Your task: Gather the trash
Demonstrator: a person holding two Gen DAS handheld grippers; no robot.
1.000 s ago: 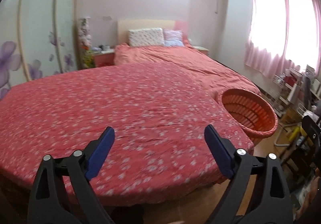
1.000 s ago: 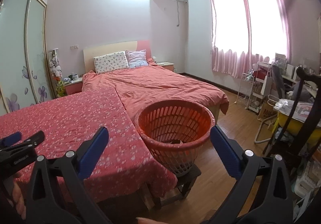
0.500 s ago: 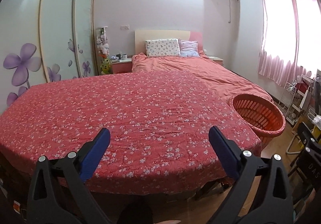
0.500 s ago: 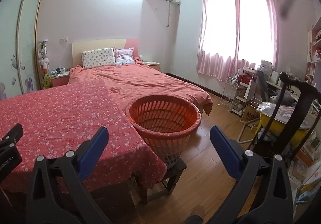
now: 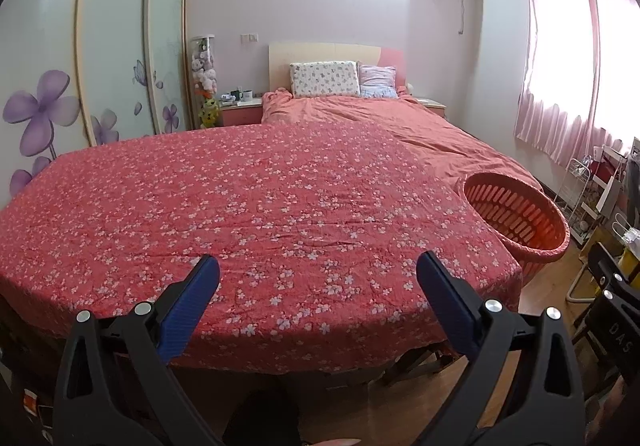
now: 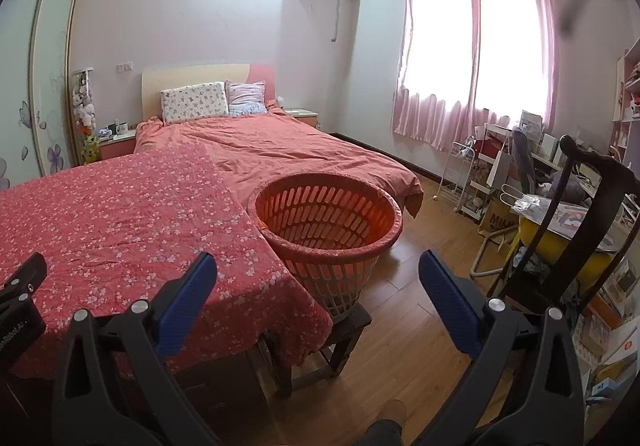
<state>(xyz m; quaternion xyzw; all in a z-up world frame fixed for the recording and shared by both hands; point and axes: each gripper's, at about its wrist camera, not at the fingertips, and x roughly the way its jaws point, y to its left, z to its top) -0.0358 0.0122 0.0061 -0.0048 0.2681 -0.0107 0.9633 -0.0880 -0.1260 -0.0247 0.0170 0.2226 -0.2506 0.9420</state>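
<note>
An orange slatted basket [image 6: 328, 222] stands on a dark wooden stool [image 6: 340, 338] at the right edge of a table covered with a red flowered cloth [image 5: 248, 214]; it also shows in the left wrist view [image 5: 516, 218]. My left gripper [image 5: 318, 278] is open and empty, over the cloth's near edge. My right gripper [image 6: 318, 278] is open and empty, short of the basket. The left gripper's body shows at the left edge of the right wrist view [image 6: 20, 298]. I see no trash on the cloth.
A bed with an orange cover [image 6: 288, 150] lies behind the table. A dark wooden chair [image 6: 576, 214], a cluttered desk [image 6: 560, 214] and a wire rack [image 6: 464, 174] stand at the right on the wood floor. Wardrobe doors [image 5: 100, 58] line the left wall.
Both grippers have drawn back and risen from the table, so more of the room shows. The basket looks smaller and farther in both views. Both stay open.
</note>
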